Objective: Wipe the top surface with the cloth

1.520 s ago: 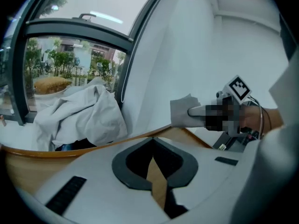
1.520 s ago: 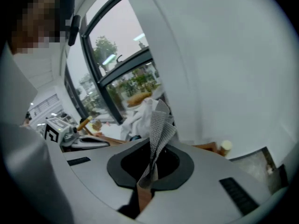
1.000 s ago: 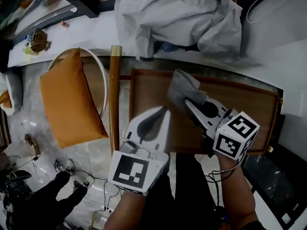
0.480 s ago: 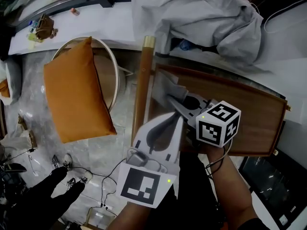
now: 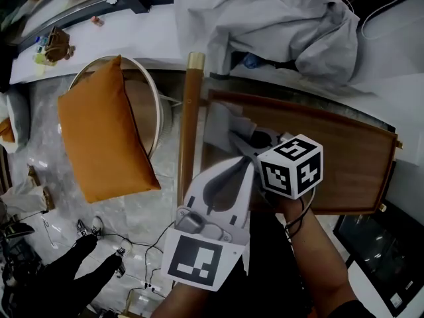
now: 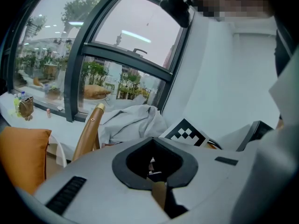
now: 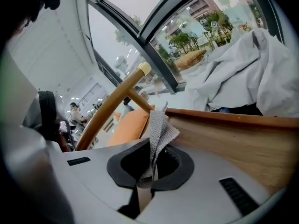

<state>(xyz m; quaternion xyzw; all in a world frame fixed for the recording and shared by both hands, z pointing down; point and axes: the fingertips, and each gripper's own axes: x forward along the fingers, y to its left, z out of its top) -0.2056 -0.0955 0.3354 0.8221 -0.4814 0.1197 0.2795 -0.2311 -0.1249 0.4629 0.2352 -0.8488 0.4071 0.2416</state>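
Your right gripper (image 5: 235,140) is clamped on the cloth (image 5: 220,120), which lies at the left end of the wooden top (image 5: 344,154). Your left gripper (image 5: 246,165) has its jaws together, empty, near the front edge. Judgement: mid-wipe; nothing marks the wiped area, and the right stretch is probably left.

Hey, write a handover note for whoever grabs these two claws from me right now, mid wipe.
Right claw: shut on the grey cloth, at the left end of the wooden top.
Left claw: shut, empty, over the near-left edge.
Done: cloth gripped and at the top.
Left: no wipe marks show, so sweep the whole top toward its right end.
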